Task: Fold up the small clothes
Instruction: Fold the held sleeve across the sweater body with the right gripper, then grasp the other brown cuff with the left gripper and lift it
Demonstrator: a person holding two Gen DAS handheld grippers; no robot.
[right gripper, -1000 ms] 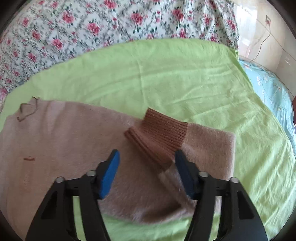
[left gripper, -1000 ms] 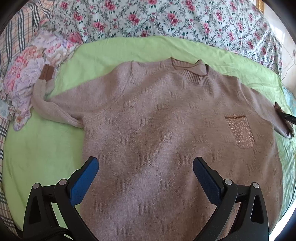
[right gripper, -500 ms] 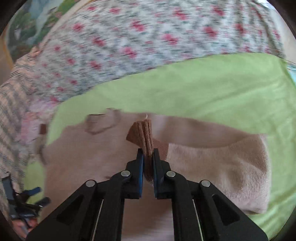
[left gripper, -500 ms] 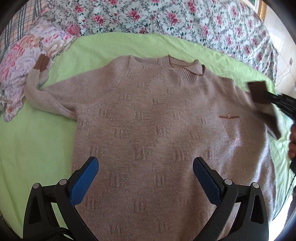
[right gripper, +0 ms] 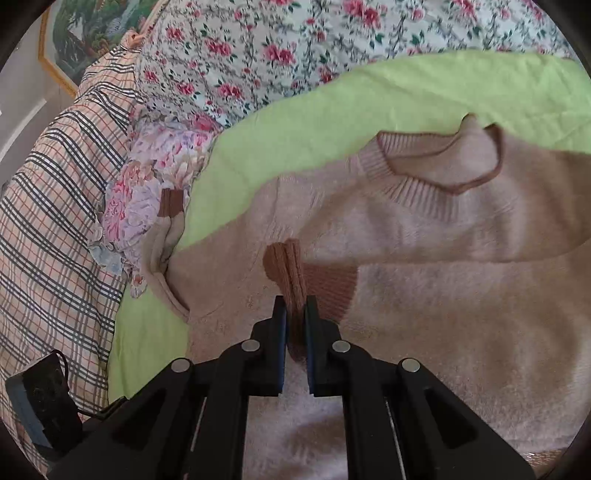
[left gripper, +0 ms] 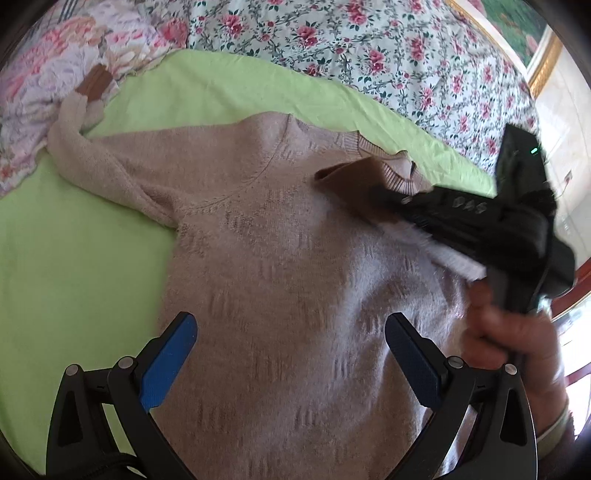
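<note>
A beige knit sweater point(left gripper: 280, 258) lies face up on a green sheet point(left gripper: 74, 236); it also shows in the right wrist view point(right gripper: 443, 314). My right gripper point(right gripper: 294, 310) is shut on the brown cuff point(right gripper: 291, 273) of the right sleeve and holds it over the chest, below the collar point(right gripper: 436, 184). In the left wrist view the right gripper point(left gripper: 376, 199) shows with the cuff point(left gripper: 351, 181) near the collar. My left gripper point(left gripper: 291, 354) is open and empty above the sweater's lower body. The other sleeve point(left gripper: 96, 158) stretches left, its cuff point(left gripper: 94, 83) on a floral cloth.
A rose-print bedspread point(left gripper: 369, 48) lies behind the green sheet. A pink floral cloth point(right gripper: 155, 177) and a plaid blanket point(right gripper: 55, 221) lie at the left. A person's hand point(left gripper: 509, 339) holds the right gripper. A framed picture point(right gripper: 81, 29) hangs on the wall.
My right gripper closed on the right sleeve cuff and carried it left across the sweater's chest toward the collar. My left gripper stayed open and drifted closer over the body.
</note>
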